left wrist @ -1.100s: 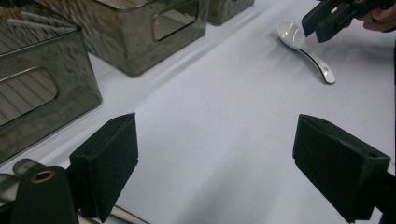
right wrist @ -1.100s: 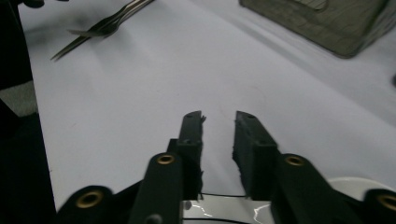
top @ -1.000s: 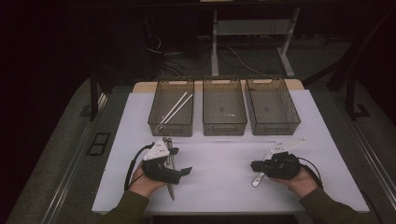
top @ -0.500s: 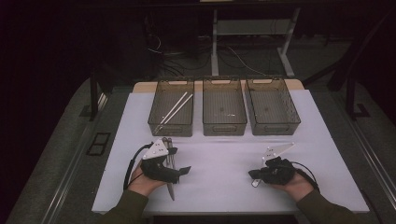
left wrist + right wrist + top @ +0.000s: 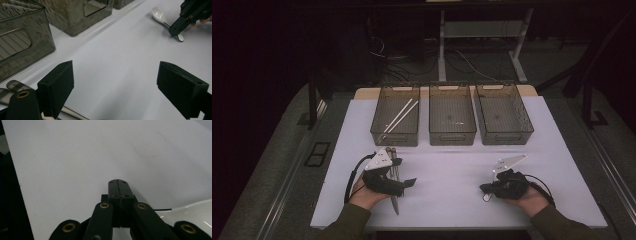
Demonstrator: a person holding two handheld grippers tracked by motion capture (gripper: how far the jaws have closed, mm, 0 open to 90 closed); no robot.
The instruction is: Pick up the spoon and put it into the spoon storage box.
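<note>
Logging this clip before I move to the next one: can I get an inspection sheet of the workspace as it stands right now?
Surface: white table top, faint pink ring mark in the right gripper view.
Job's things: three clear bins in a row at the far edge; chopsticks in the left one; white spoon on the table by the right gripper; metal utensils under the left gripper.
Clutter: nothing seen.
Grippers: left open, right shut; whether it pinches the spoon is unclear.
Cables: one trailing from each gripper.
Surroundings: dark floor, table legs, loose wires.
</note>
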